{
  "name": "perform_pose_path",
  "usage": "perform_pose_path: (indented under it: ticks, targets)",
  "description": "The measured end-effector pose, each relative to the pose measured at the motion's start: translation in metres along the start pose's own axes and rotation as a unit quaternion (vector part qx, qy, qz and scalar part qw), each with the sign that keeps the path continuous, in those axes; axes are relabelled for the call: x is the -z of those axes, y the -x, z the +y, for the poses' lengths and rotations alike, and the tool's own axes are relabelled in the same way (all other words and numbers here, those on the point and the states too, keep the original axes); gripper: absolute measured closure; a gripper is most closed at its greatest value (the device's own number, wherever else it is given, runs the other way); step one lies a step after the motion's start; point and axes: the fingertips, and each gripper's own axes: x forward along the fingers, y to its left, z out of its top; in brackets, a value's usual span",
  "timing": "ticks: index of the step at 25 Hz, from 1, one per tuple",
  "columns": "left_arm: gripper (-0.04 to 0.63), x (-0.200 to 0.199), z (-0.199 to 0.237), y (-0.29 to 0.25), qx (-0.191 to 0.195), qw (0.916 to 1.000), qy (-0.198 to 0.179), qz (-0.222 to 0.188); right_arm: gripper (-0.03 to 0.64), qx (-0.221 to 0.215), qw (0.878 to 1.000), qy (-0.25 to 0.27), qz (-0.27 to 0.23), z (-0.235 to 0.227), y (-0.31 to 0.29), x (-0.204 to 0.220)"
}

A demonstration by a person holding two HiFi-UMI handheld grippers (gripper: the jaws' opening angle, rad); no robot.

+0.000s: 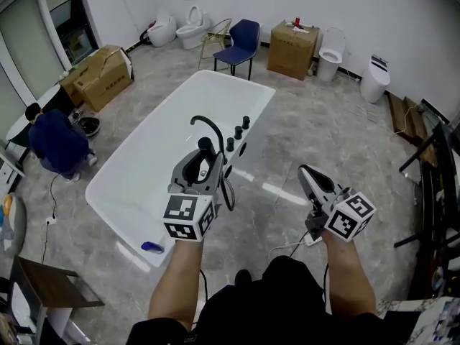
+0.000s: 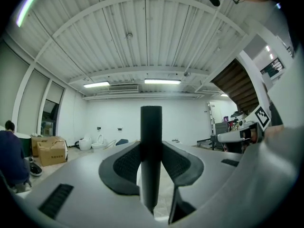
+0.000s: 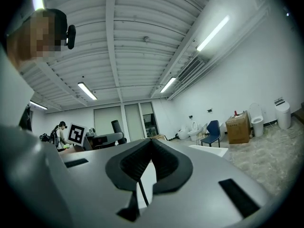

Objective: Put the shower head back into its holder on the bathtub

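The white bathtub [image 1: 248, 83] runs diagonally across the middle of the head view. A curved black spout [image 1: 209, 125] and three black knobs [image 1: 238, 132] stand on its right rim. My left gripper [image 1: 206, 158] is over that rim, just before the spout. It is shut on the black shower head's handle [image 2: 151, 151], which stands upright between the pads. A dark hose [image 1: 229, 192] hangs down beside it. I cannot make out the holder. My right gripper [image 1: 303, 169] is over the floor to the right of the tub. In its own view the right gripper [image 3: 152, 144] is shut, pad tips touching, holding nothing.
A small blue thing [image 1: 152, 247] lies on the tub's near corner. A person in blue [image 1: 54, 142] crouches left of the tub. Cardboard boxes [image 1: 100, 74], a blue chair [image 1: 241, 42] and toilets [image 1: 192, 26] line the far side. A dark rack [image 1: 431, 185] stands right, a wooden table [image 1: 50, 286] lower left.
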Motion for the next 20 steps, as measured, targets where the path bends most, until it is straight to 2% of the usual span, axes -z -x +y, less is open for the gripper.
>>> perform_pose_path:
  ticks: [6, 11, 20]
  targets:
    - [0.449, -0.007, 0.021, -0.013, -0.017, 0.9998, -0.014, 0.001, 0.6, -0.025, 1.0, -0.007, 0.001, -0.003, -0.031, 0.003]
    - [0.449, -0.003, 0.04, -0.036, -0.036, 0.9991, -0.019, 0.012, 0.6, -0.045, 0.999, -0.024, 0.006, -0.027, -0.063, 0.008]
    - [0.449, -0.003, 0.09, -0.087, -0.108, 0.9934, -0.029, 0.027, 0.6, -0.111, 0.992, -0.039, 0.033, -0.077, -0.146, 0.007]
